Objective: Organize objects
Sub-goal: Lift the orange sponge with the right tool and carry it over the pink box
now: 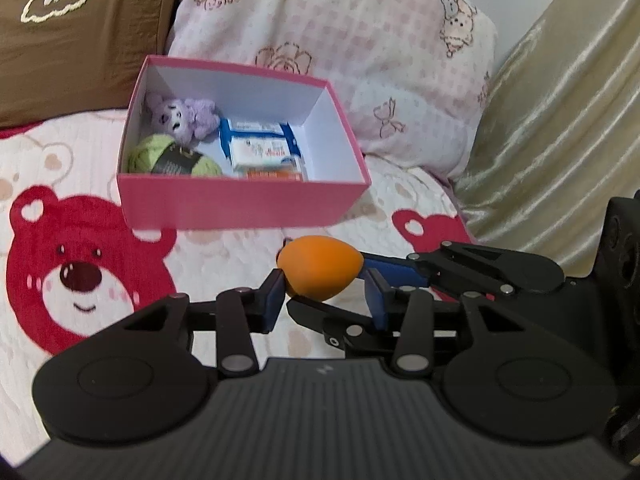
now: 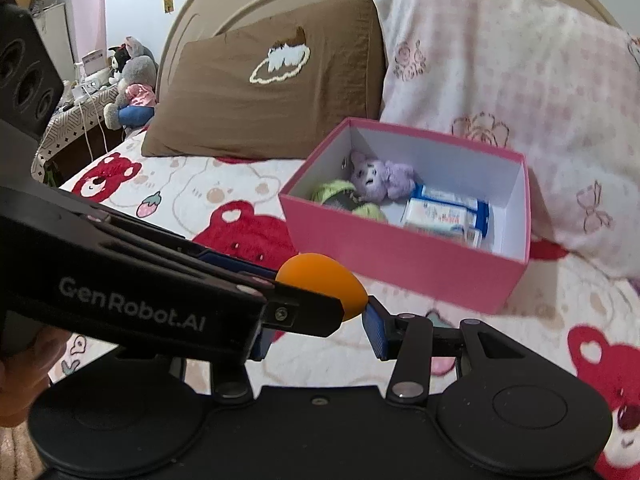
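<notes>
An orange egg-shaped sponge (image 1: pixel 320 272) is held above the bed, in front of the pink box (image 1: pixel 240 204). My left gripper (image 1: pixel 324 296) has its blue pads against the sponge's two sides. My right gripper (image 1: pixel 360 268) reaches in from the right and also touches the sponge. In the right wrist view the sponge (image 2: pixel 324 280) sits between the right gripper's (image 2: pixel 316 328) pads, with the left gripper's arm (image 2: pixel 160 300) crossing in front. The box (image 2: pixel 400 256) holds a purple plush toy (image 1: pixel 180 116), a green yarn ball (image 1: pixel 172 158) and blue-white wipe packs (image 1: pixel 264 148).
The bed has a bear-print cover (image 1: pixel 80 280). A brown pillow (image 2: pixel 264 92) and a pink pillow (image 2: pixel 500 80) lean on the headboard behind the box. A gold curtain (image 1: pixel 560 120) hangs on the right. A side table with plush toys (image 2: pixel 132 88) stands far left.
</notes>
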Demonstrator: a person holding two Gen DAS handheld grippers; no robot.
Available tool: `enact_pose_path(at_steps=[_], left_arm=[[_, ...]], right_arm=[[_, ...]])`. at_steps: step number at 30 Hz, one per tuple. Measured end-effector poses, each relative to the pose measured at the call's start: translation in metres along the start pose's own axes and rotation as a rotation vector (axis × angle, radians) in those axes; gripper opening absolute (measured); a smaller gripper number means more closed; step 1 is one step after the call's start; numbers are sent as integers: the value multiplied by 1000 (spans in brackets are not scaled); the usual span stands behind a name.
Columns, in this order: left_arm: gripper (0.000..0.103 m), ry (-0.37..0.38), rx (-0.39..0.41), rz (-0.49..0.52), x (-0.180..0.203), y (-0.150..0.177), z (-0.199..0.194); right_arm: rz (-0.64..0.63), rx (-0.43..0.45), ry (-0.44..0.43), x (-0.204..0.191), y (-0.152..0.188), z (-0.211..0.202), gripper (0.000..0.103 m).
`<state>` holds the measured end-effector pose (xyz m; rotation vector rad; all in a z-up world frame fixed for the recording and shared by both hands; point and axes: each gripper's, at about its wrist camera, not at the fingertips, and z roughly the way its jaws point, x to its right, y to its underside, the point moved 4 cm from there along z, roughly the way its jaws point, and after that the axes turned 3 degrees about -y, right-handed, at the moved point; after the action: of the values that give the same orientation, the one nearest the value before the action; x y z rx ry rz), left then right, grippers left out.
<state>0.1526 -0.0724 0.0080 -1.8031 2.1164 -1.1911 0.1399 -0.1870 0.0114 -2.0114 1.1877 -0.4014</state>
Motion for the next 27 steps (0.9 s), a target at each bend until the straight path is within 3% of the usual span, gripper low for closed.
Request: enact_pose_path(at_steps=[14,27], left_arm=[[42,11,46,14,3,-48,1],[43,49,37,7,10,-121,40]], right_arm=[[-9,63,-53,27,-45,6,55],[2,65,-85,84,-92,25,55]])
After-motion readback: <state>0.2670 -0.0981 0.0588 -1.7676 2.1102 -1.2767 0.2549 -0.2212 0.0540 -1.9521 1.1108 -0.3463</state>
